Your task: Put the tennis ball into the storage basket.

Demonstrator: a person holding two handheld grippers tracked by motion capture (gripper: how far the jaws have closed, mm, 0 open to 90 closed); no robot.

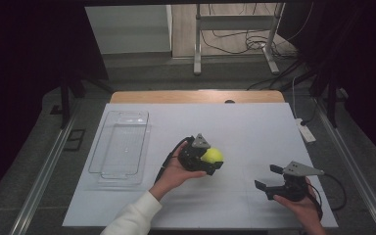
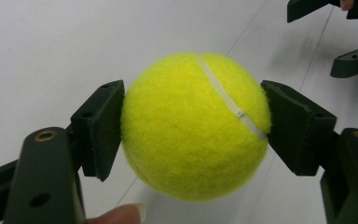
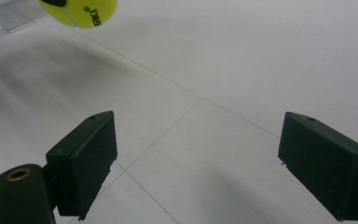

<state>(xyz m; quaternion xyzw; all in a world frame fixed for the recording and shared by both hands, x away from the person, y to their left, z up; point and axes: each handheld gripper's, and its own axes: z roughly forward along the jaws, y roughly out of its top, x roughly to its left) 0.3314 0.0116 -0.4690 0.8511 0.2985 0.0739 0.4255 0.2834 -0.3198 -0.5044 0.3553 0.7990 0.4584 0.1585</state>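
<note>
1. High view dim; surroundings nearly black, white table sheet (image 1: 254, 122) evenly, softly lit.
2. Soft grey shadows under the tennis ball (image 2: 196, 126); no glare.
3. Near jaws slightly soft in both gripper views; ball felt sharp.

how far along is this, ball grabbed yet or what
Done: the left gripper is shut on the tennis ball, a pad pressing on each side. In hand: the ball is carried over the white table. Left: setting it down, probably in the clear tray at the table's left side, which looks empty. The right gripper waits open with nothing between its pads.
</note>
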